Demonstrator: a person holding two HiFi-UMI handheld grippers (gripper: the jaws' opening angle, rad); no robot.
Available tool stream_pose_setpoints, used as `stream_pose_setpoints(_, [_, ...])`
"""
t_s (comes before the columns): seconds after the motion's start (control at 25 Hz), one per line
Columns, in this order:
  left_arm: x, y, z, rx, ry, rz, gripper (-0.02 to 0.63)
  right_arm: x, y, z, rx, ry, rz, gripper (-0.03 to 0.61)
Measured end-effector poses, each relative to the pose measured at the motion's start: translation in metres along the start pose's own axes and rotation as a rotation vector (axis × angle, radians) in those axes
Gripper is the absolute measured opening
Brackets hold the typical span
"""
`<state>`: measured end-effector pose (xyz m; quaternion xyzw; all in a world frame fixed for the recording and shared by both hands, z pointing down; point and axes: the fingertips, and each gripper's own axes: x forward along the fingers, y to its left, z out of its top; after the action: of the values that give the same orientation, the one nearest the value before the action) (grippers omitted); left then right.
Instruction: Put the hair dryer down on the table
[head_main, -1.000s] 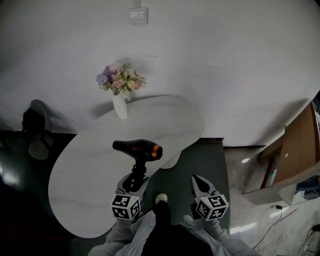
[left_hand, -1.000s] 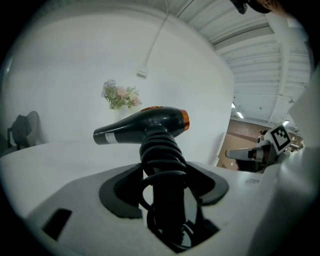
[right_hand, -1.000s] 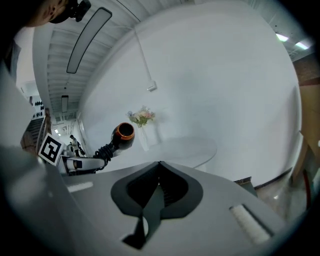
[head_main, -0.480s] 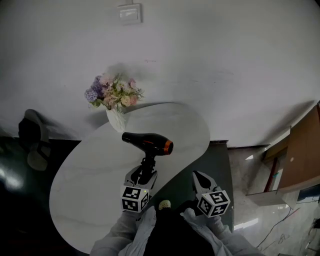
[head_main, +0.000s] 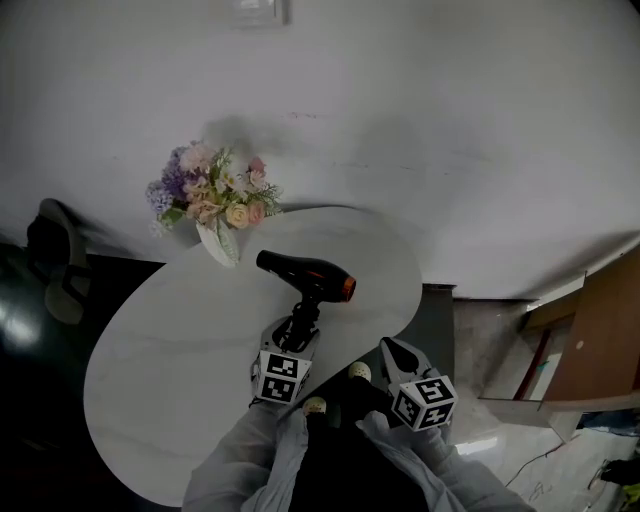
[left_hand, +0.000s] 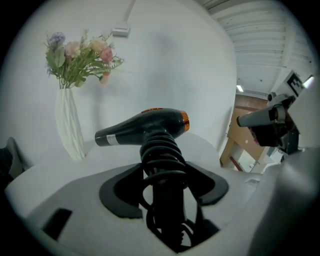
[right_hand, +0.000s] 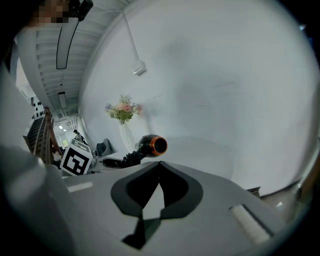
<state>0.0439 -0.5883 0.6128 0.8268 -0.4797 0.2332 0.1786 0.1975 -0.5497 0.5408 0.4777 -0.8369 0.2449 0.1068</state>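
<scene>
The black hair dryer (head_main: 303, 274) with an orange ring at its rear (head_main: 348, 289) stands upright over the right part of the white oval table (head_main: 170, 360). My left gripper (head_main: 294, 338) is shut on its cord-wrapped handle (left_hand: 162, 165). The barrel (left_hand: 135, 129) points left toward the vase. My right gripper (head_main: 393, 352) hangs off the table's near right edge, jaws together and empty. From the right gripper view the hair dryer (right_hand: 150, 146) shows beyond my closed right gripper (right_hand: 159, 165).
A white vase of pastel flowers (head_main: 208, 198) stands at the table's far left edge, close to the dryer's nozzle. A dark chair (head_main: 55, 260) sits at far left. A wooden cabinet (head_main: 600, 340) is at right, with the white wall behind the table.
My left gripper has carried the hair dryer forward from the table's near edge to farther over the tabletop, closer to the vase. The right gripper stays beside it.
</scene>
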Motion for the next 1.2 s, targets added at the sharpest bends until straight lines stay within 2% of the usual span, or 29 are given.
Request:
stream_pose_setpoints(0.24, [0.047, 0.017, -0.011, -0.015, 0.067, 0.055, 0.264, 0.031, -0.022, 0.017, -0.02, 0.039, 0.045, 0.009])
stream_pose_setpoints(0.4, [0.062, 0.024, -0.012, 0.017, 0.092, 0.089, 0.264, 0.04, -0.037, 0.018, -0.023, 0.067, 0.051, 0.009])
stream_pose_setpoints(0.72, [0.086, 0.023, -0.024, 0.023, 0.148, 0.063, 0.272, 0.051, -0.041, 0.012, -0.021, 0.097, 0.074, 0.009])
stream_pose_setpoints(0.84, [0.087, 0.016, -0.028, 0.05, 0.174, 0.014, 0.296, 0.05, -0.038, 0.009, -0.022, 0.097, 0.071, 0.009])
stream_pose_setpoints(0.92, [0.082, 0.009, -0.033, 0.074, 0.207, -0.037, 0.373, 0.048, -0.033, 0.008, -0.021, 0.091, 0.064, 0.009])
stream_pose_setpoints(1.04, [0.066, 0.003, -0.036, 0.102, 0.225, -0.08, 0.418, 0.041, -0.029, 0.009, -0.017, 0.068, 0.048, 0.009])
stream_pose_setpoints(1.12, [0.053, -0.001, -0.03, 0.074, 0.197, -0.11, 0.428, 0.036, -0.026, 0.01, -0.014, 0.053, 0.039, 0.009])
stream_pose_setpoints(1.2, [0.034, -0.004, -0.021, 0.013, 0.157, -0.144, 0.426, 0.031, -0.019, 0.009, -0.013, 0.042, 0.037, 0.009])
